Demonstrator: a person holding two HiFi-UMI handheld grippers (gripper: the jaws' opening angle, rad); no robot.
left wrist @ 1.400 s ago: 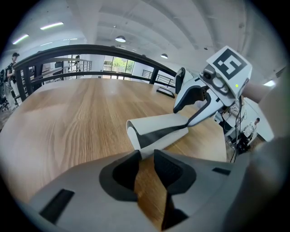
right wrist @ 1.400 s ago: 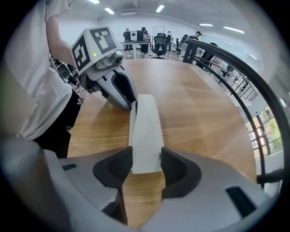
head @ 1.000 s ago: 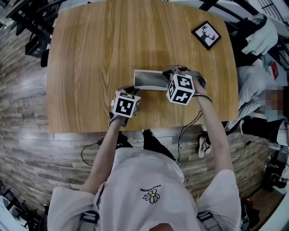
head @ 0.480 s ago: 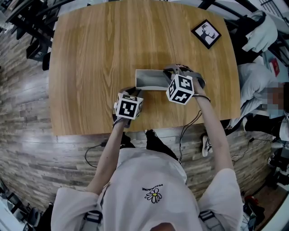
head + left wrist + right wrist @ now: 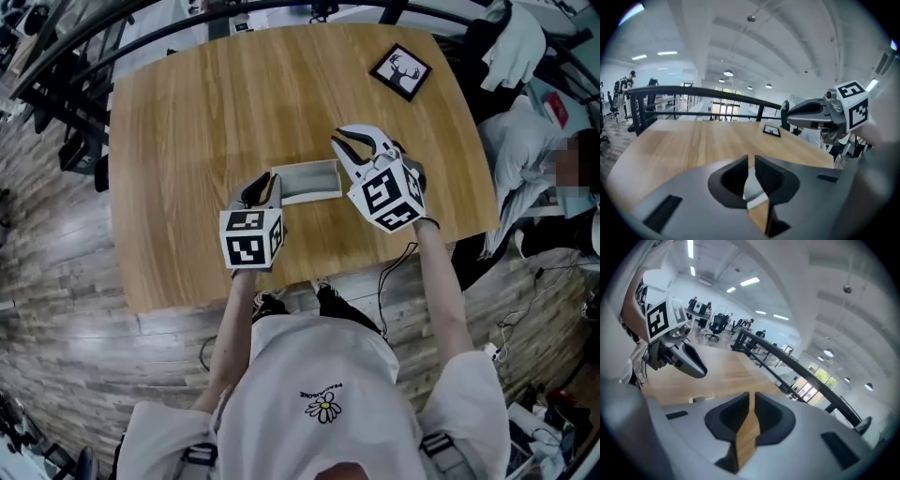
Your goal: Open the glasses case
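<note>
2 claws, both closed to a narrow slit and gripping nothing: your left gripper (image 5: 751, 161) shows only a pale sliver of case through its slit, and your right gripper (image 5: 751, 397) shows only wood. The glasses case (image 5: 305, 181) lies at centre frame on the table (image 5: 206, 103), between them, its lid apparently raised. My judgement: with neither claw holding it, a nudge could slide the case or drop the lid shut. Count: 2 grippers, 1 case, 1 deer picture (image 5: 400, 73) at upper right, 1 table.
</note>
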